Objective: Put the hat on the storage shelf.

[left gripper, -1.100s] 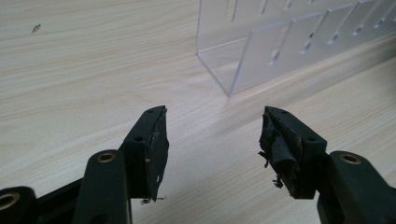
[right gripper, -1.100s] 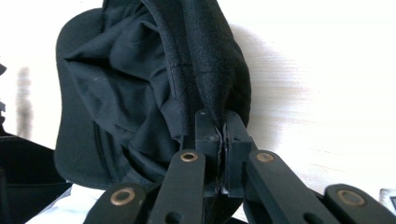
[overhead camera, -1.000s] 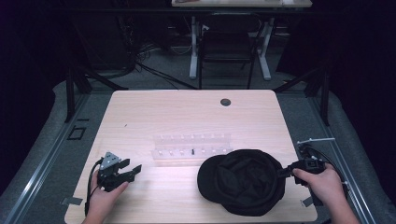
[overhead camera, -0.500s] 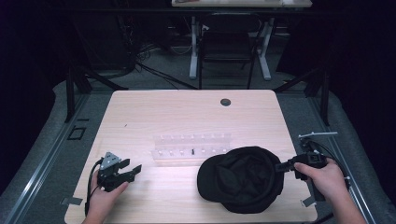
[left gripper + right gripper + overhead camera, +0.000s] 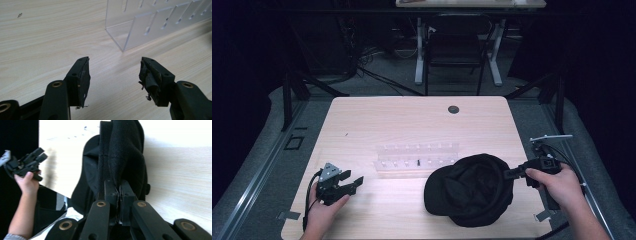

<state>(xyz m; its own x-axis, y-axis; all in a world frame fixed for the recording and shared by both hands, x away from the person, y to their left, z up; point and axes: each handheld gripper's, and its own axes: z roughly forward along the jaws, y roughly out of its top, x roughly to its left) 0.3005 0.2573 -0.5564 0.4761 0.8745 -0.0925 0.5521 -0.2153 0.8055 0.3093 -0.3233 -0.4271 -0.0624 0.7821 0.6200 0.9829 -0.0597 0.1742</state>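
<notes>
Black cap (image 5: 472,190) pinched at its edge, near your right side of the worktop (image 5: 412,120).
Your right gripper (image 5: 510,173) clamps the fabric, likely to lift it; your left gripper (image 5: 354,182) waits wide apart beside the clear rack (image 5: 417,156).

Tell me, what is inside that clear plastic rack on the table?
Inside the clear rack one small dark piece stands in a middle slot; the other slots look empty. Its right end is covered by the black cap, so nothing can be told there.
</notes>
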